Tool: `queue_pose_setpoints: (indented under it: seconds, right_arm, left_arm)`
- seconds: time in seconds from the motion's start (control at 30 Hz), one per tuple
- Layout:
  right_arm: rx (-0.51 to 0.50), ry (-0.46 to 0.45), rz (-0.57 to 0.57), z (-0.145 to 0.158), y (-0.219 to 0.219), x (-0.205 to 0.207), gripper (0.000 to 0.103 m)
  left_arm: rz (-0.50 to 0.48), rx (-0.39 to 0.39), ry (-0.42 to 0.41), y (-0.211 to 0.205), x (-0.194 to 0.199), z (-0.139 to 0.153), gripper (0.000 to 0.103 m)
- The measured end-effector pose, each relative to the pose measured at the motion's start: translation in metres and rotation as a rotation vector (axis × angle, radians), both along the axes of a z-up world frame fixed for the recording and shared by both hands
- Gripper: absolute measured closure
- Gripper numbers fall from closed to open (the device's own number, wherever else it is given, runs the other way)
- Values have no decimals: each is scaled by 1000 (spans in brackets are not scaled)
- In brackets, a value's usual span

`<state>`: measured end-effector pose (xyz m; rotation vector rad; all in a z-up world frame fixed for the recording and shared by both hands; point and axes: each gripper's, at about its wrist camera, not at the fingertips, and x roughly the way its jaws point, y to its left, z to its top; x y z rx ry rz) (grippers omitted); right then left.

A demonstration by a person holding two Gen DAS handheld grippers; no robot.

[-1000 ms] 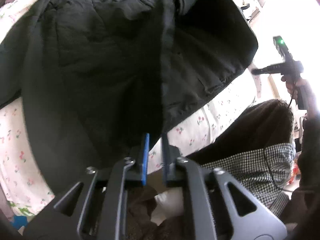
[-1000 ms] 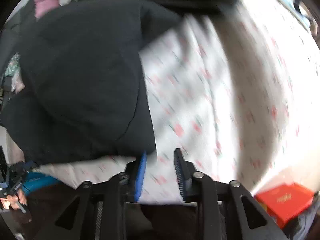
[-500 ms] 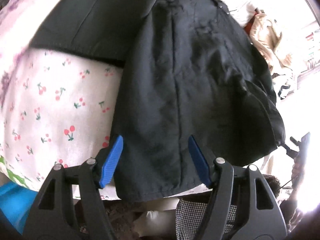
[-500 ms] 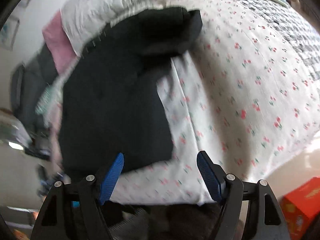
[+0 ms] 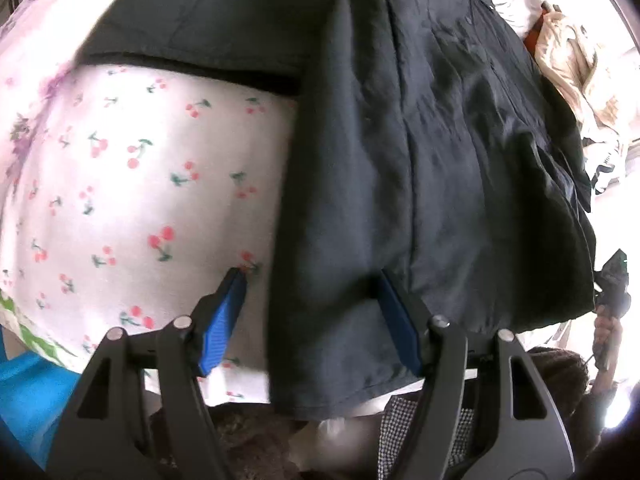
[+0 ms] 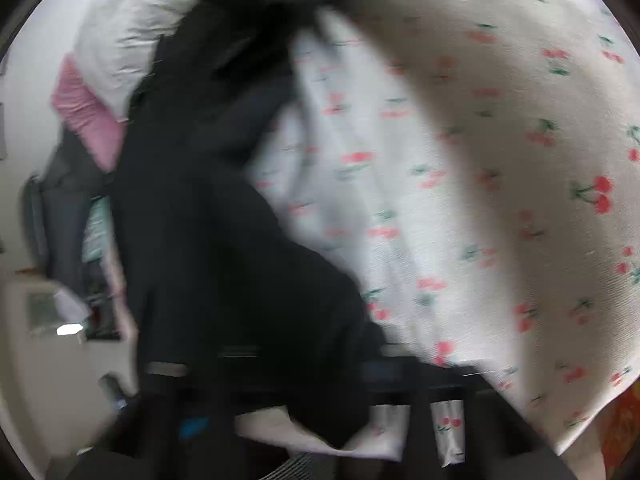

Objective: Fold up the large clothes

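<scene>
While my left tongs (image 5: 310, 312) close around the hem of the black cotton garment (image 5: 420, 152) on the cherry-print bedsheet (image 5: 140, 184), my blurred right tongs (image 6: 308, 376) seem shut; folding has barely begun.

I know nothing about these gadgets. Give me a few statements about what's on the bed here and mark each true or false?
1. The bed sheet has a cherry print. True.
2. The garment lying on it is white. False: it is black.
3. The left gripper has its blue fingers on either side of the garment's near edge. True.
4. The garment is folded into a small, neat square. False: it lies spread out long across the sheet.
5. A pink pillow lies past the garment in the right wrist view. True.
</scene>
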<state>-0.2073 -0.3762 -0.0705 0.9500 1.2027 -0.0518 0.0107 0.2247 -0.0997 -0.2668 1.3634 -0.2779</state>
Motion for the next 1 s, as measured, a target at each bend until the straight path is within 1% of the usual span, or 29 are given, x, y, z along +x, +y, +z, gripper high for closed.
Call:
queue_pose_setpoints:
  seconds: [0.03, 0.07, 0.1, 0.13, 0.17, 0.2, 0.23, 0.27, 0.3, 0.33, 0.37, 0.4, 0.43, 0.47, 0.5, 0.53, 0.57, 0.6, 0.63, 0.7, 0.73, 0.77, 0.8, 0.87, 0.9, 0.97, 1.0]
  right_arm:
    - [-32, -35, 24, 16, 5, -1, 92]
    - [-47, -78, 41, 30, 10, -3, 92]
    - [-52, -110, 51, 40, 12, -7, 93]
    - [-73, -159, 63, 59, 13, -13, 94]
    - [-103, -172, 70, 70, 13, -18, 94]
    - [-142, -158, 79, 73, 11, -20, 95]
    - [-191, -116, 87, 71, 9, -20, 95]
    - [-238, -72, 93, 67, 7, -20, 95]
    - [-329, 25, 125, 52, 9, -14, 94]
    - [-355, 90, 155, 36, 10, -9, 93]
    - [-352, 173, 168, 11, 11, -3, 91]
    - [-362, 233, 164, -7, 14, 1, 85]
    - [-404, 254, 162, -15, 17, 3, 70]
    - [-452, 251, 159, -14, 21, 5, 61]
    - [-497, 251, 156, -9, 25, 5, 49]
    - [-533, 239, 154, -2, 28, 4, 43]
    - [-564, 224, 154, 6, 32, 3, 41]
    - [-599, 207, 152, 15, 35, 2, 40]
    - [-635, 191, 151, 25, 40, 2, 37]
    - [-683, 140, 147, 44, 49, 2, 32]
    - [-696, 107, 148, 54, 56, 5, 30]
    - [-703, 83, 152, 62, 58, 11, 29]
    - [-707, 62, 157, 67, 63, 16, 27]
    - [-712, 4, 185, 74, 84, 36, 25]
    - [-715, -13, 196, 74, 88, 40, 24]
    - [-723, -63, 218, 68, 109, 66, 24]
    - [-720, -83, 226, 65, 109, 81, 23]
  left_arm:
    - [-12, -48, 7, -5, -1, 2, 92]
    - [-2, -114, 7, -3, -4, 10, 96]
    - [9, -102, -25, -2, -7, 19, 97]
    - [6, -108, -76, 0, -13, 31, 97]
    - [22, -135, -121, 9, -20, 43, 97]
    - [39, -129, -127, 14, -23, 47, 97]
    - [46, -95, -123, 17, -22, 46, 97]
    - [42, -21, -99, 18, -21, 38, 97]
    - [33, 12, -65, 16, -19, 28, 96]
    - [12, 60, -22, 10, -17, 13, 96]
    - [-19, 141, 1, 1, -15, 1, 95]
    - [-39, 186, -9, -5, -16, -2, 92]
    - [-53, 219, -33, -10, -18, 0, 89]
    - [-70, 267, -75, -16, -22, 7, 86]
    - [-82, 326, -143, -20, -28, 16, 74]
    - [-89, 386, -214, -24, -35, 26, 66]
    - [-97, 422, -269, -30, -40, 33, 48]
    - [-118, 442, -337, -36, -48, 42, 38]
    - [-142, 442, -381, -43, -52, 49, 38]
    - [-229, 433, -448, -64, -61, 57, 36]
    - [-275, 431, -469, -76, -62, 59, 34]
    - [-315, 434, -487, -89, -62, 59, 28]
    - [-334, 444, -494, -99, -55, 57, 26]
    - [-362, 468, -492, -114, -42, 49, 26]
    - [-366, 462, -480, -120, -30, 47, 26]
    - [-350, 432, -437, -128, -13, 36, 26]
    - [-330, 423, -409, -129, -7, 30, 26]
